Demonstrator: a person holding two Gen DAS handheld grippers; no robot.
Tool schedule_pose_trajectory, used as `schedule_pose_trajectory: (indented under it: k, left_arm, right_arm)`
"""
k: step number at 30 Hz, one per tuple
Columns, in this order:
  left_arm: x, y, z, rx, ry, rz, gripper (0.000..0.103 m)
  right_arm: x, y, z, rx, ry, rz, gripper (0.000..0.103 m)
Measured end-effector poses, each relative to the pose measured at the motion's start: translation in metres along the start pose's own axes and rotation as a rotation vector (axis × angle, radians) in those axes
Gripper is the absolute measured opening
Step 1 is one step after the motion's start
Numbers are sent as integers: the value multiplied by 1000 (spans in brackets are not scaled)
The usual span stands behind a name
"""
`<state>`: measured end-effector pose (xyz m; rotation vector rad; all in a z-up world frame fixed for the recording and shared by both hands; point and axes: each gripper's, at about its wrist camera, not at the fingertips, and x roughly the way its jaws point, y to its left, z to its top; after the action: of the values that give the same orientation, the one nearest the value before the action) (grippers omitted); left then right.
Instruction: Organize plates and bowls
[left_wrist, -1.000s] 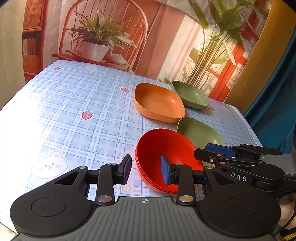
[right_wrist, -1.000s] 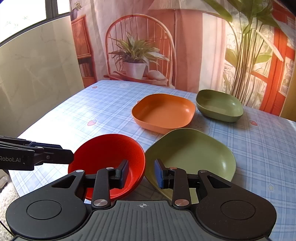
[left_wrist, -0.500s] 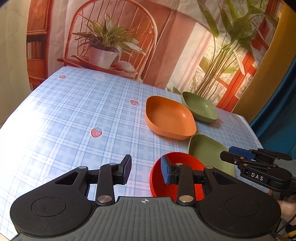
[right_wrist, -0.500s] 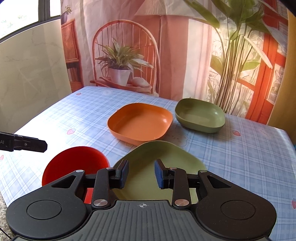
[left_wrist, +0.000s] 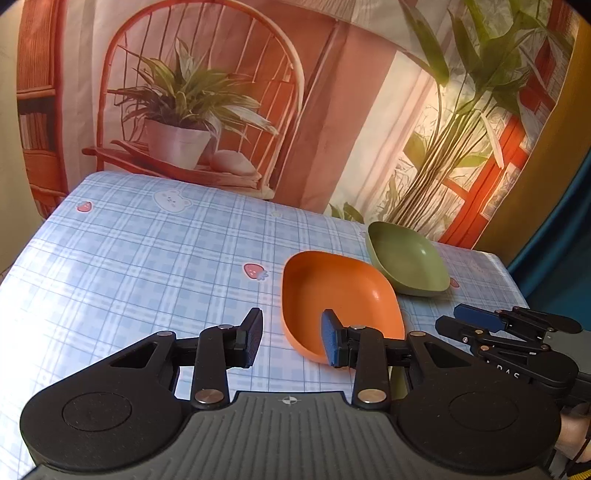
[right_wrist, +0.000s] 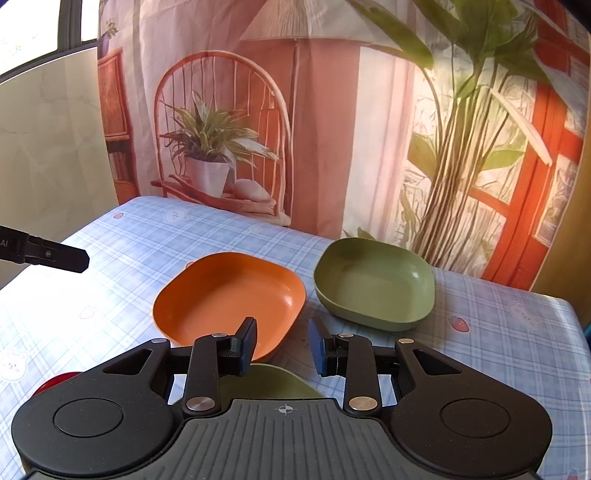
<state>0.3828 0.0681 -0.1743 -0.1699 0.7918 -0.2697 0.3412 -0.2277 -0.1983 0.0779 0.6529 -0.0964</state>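
On the blue-checked bench (right_wrist: 517, 332), the rounded-square orange plastic bowl (right_wrist: 229, 295) sits just beside the rounded-square green plastic bowl (right_wrist: 373, 284) at its three o'clock, while the left tongs (left_wrist: 291, 338) and right tongs (right_wrist: 282, 345) both hover apart, gripping nothing.

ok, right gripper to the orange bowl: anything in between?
Nothing visible. The right gripper hangs open and empty just short of the orange bowl, with only bare tablecloth and the green plate under its fingers. The green bowl sits to the bowl's right, apart from it.
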Motion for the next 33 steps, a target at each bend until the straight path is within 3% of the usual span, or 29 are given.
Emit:
schedule_pose_trajectory:
  k: [10, 14, 16, 19, 33]
  left_arm:
    - [76, 2, 4, -3, 112, -9, 36]
    - [91, 2, 0, -4, 140, 0, 24]
    - [95, 3, -1, -6, 148, 4, 23]
    - [96, 3, 0, -3, 148, 7, 21]
    - [60, -20, 11, 68, 92, 2, 21]
  right_arm:
    - [65, -23, 2, 181, 97, 53, 29]
    - [77, -27, 1, 201, 118, 58, 29]
    - [81, -28, 1, 210, 126, 61, 27]
    - [85, -26, 1, 217, 137, 73, 14]
    - [39, -30, 12, 225, 52, 64, 15]
